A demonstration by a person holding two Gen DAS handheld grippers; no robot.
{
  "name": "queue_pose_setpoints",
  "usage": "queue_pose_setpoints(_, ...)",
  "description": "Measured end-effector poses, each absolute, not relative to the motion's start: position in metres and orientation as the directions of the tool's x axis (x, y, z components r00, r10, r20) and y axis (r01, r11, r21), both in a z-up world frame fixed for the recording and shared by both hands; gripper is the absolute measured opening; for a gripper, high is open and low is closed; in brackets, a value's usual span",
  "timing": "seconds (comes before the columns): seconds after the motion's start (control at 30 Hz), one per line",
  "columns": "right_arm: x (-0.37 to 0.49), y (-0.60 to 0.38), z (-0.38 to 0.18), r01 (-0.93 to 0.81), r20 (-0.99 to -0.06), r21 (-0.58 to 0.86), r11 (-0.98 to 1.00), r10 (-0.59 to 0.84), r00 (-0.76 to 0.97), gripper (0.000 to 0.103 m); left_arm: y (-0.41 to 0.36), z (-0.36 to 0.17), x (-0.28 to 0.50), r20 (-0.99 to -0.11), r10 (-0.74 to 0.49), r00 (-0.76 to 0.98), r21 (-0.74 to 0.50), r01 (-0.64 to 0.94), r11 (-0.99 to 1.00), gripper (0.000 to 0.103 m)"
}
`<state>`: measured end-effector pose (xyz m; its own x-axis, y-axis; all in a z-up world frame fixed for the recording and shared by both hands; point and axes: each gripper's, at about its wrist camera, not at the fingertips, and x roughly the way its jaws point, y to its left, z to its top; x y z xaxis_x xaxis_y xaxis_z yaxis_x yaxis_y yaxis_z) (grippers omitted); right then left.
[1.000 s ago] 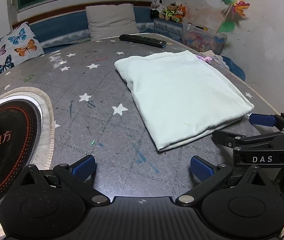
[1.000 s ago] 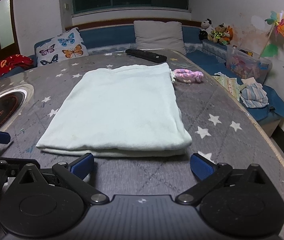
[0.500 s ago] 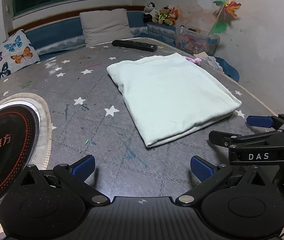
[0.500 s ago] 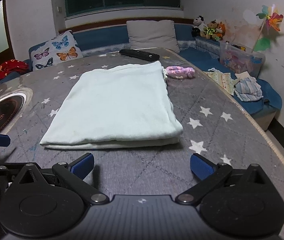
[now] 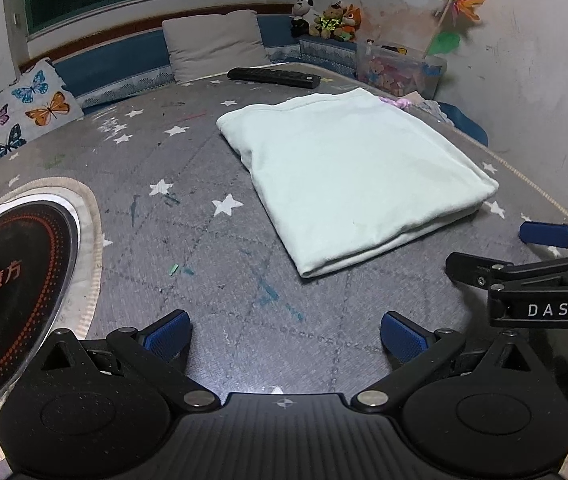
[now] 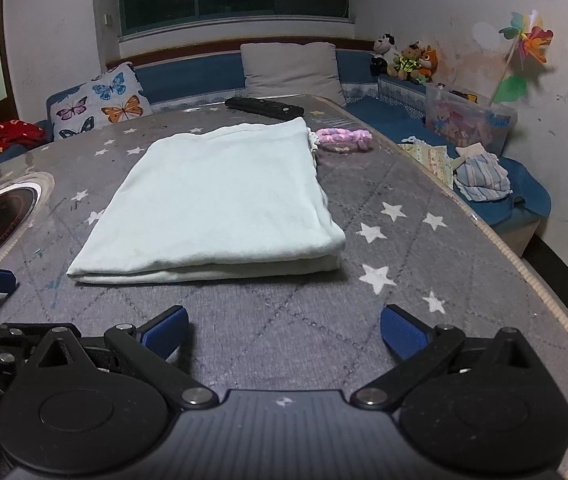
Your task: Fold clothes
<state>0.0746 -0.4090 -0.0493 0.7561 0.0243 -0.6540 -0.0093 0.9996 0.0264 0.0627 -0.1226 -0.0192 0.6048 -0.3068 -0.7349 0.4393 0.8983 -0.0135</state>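
A pale mint garment (image 5: 348, 168) lies folded into a flat rectangle on the grey star-patterned table (image 5: 188, 240); it also fills the middle of the right wrist view (image 6: 220, 196). My left gripper (image 5: 284, 336) hovers open over bare table, short of the garment's near left corner. My right gripper (image 6: 282, 334) is open too, just in front of the folded near edge. Neither holds anything. The right gripper's body shows at the right edge of the left wrist view (image 5: 540, 280).
A black round cooktop (image 5: 8, 288) is set into the table at the left. A remote control (image 5: 274, 77) and a purple knitted item (image 6: 344, 139) lie beyond the garment. Cushions, a toy box (image 6: 470, 120) and loose clothes (image 6: 480, 178) line the bench behind and to the right.
Both grippers have drawn back and risen from the garment, which now looks smaller and farther away. The garment itself has not moved. Both grippers stay open.
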Motion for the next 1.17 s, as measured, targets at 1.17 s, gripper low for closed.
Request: queue_pose_setpoints(1.17, 0.071, -0.4088, -0.0535, -0.011, -0.635, 0.024, 1.0, 0.024, 0.772, 0.103, -0.1237, -0.0216, 0.0604, -0.724, -0.297, 0.622, -0.006, 0.426, 0.905, 0.103)
